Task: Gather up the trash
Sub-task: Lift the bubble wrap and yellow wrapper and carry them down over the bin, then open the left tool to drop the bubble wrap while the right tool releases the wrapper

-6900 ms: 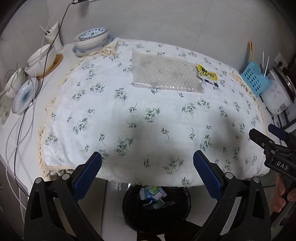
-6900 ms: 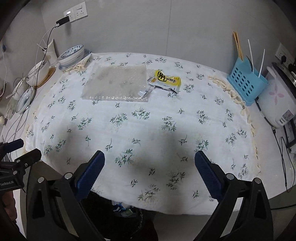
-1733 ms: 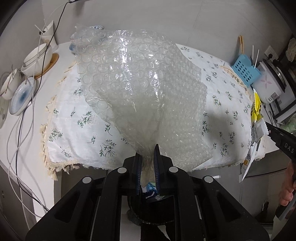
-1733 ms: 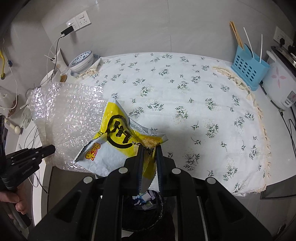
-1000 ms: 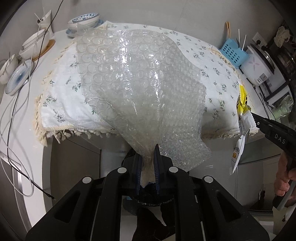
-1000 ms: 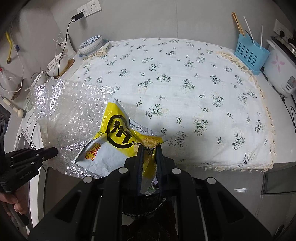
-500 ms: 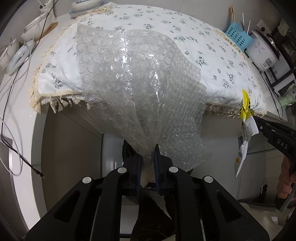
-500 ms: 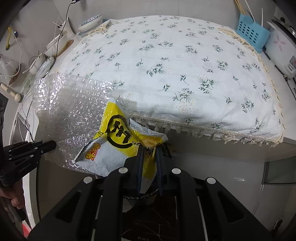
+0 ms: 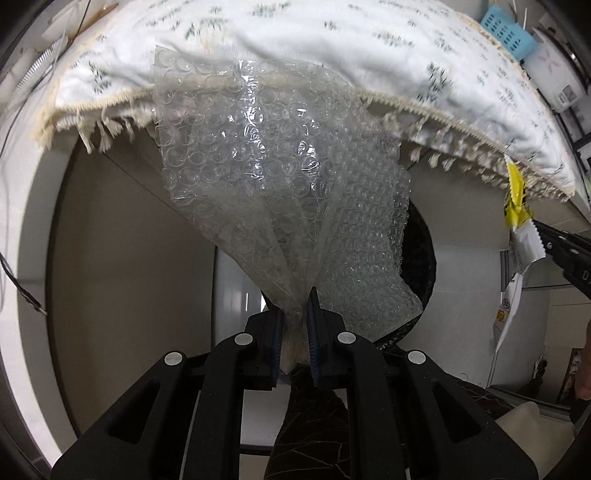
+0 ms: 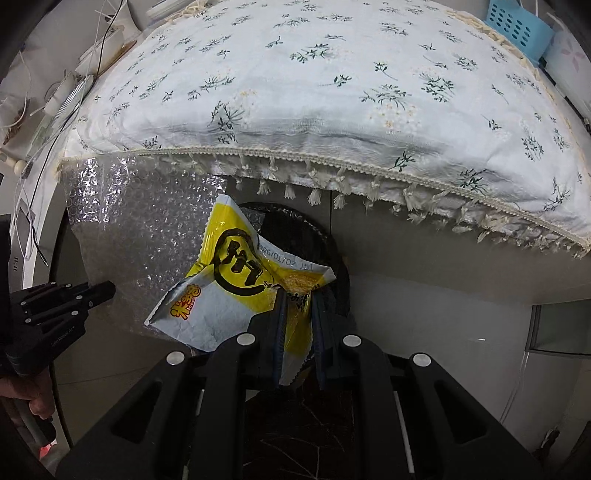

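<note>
Moved: both claws have dropped from above the worktop to below its front edge, each keeping its load.
Left claw: clamped tight on the gathered end of the bubble wrap, which fans upward in front of the tablecloth fringe.
Right claw: pinched shut on the lower corner of the yellow-and-white snack wrapper, which stands up crumpled to its left.
Bin: black, round, under the worktop edge; the snack wrapper hangs just in front of its mouth, the bubble wrap to its left.
On the worktop: blue basket at the far right corner, white rice cooker beside it.
</note>
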`<act>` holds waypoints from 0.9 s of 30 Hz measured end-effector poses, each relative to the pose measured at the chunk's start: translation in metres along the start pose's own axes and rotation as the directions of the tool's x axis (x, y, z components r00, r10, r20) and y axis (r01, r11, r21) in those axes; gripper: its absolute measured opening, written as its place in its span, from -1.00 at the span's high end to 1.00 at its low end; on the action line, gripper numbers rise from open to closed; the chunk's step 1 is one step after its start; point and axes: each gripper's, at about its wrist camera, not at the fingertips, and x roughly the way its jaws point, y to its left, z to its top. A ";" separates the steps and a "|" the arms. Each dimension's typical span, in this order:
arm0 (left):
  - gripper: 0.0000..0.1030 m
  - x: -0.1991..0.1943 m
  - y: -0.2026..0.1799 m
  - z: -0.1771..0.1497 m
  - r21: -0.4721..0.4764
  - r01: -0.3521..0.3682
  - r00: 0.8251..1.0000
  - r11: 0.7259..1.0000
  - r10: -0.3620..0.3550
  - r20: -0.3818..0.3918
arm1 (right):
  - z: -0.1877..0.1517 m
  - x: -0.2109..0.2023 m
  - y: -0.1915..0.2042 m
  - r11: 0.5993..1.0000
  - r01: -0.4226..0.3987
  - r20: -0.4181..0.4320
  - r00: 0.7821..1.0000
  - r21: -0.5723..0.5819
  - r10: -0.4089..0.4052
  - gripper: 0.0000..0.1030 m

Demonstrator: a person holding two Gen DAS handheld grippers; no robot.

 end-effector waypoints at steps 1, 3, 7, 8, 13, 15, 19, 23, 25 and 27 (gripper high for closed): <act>0.78 0.007 -0.001 -0.001 0.000 -0.005 1.000 1.000 0.005 -0.010 | 0.000 0.004 -0.001 1.000 0.002 -0.004 1.000 0.000 -0.002 0.76; 0.78 0.018 -0.002 -0.001 -0.003 -0.009 1.000 1.000 0.009 -0.024 | 0.000 0.010 -0.001 1.000 -0.005 -0.009 1.000 0.003 0.005 0.76; 0.78 0.039 -0.006 -0.002 -0.001 -0.011 0.999 1.000 0.011 -0.048 | 0.002 0.022 -0.001 1.000 0.000 -0.023 1.000 0.007 0.000 0.76; 0.78 0.044 -0.006 -0.001 -0.003 -0.010 0.998 1.000 0.010 -0.055 | 0.002 0.023 -0.002 1.000 -0.001 -0.026 1.000 0.012 0.001 0.76; 0.78 0.069 -0.015 0.004 0.021 -0.036 0.996 0.999 0.038 -0.079 | 0.002 0.026 -0.009 1.000 0.013 -0.037 0.999 0.018 -0.012 0.76; 0.78 0.080 -0.018 0.006 0.025 -0.034 0.994 0.999 0.036 -0.105 | 0.001 0.026 -0.011 1.000 0.016 -0.040 0.999 0.020 -0.015 0.76; 0.77 0.091 -0.030 0.012 0.053 -0.047 0.993 0.997 0.053 -0.109 | -0.002 0.025 -0.020 1.000 0.019 -0.048 0.999 0.024 -0.018 0.76; 0.76 0.093 -0.039 0.014 0.080 -0.033 0.994 0.996 0.040 -0.097 | -0.006 0.026 -0.025 0.999 0.023 -0.058 0.998 0.038 -0.021 0.76; 0.69 0.087 -0.039 0.013 0.091 -0.021 0.996 0.996 0.028 -0.082 | -0.008 0.027 -0.027 0.999 0.026 -0.062 0.998 0.042 -0.023 0.76; 0.61 0.081 -0.041 0.013 0.093 -0.011 0.998 0.996 0.017 -0.061 | -0.009 0.027 -0.029 0.999 0.028 -0.064 0.998 0.046 -0.025 0.76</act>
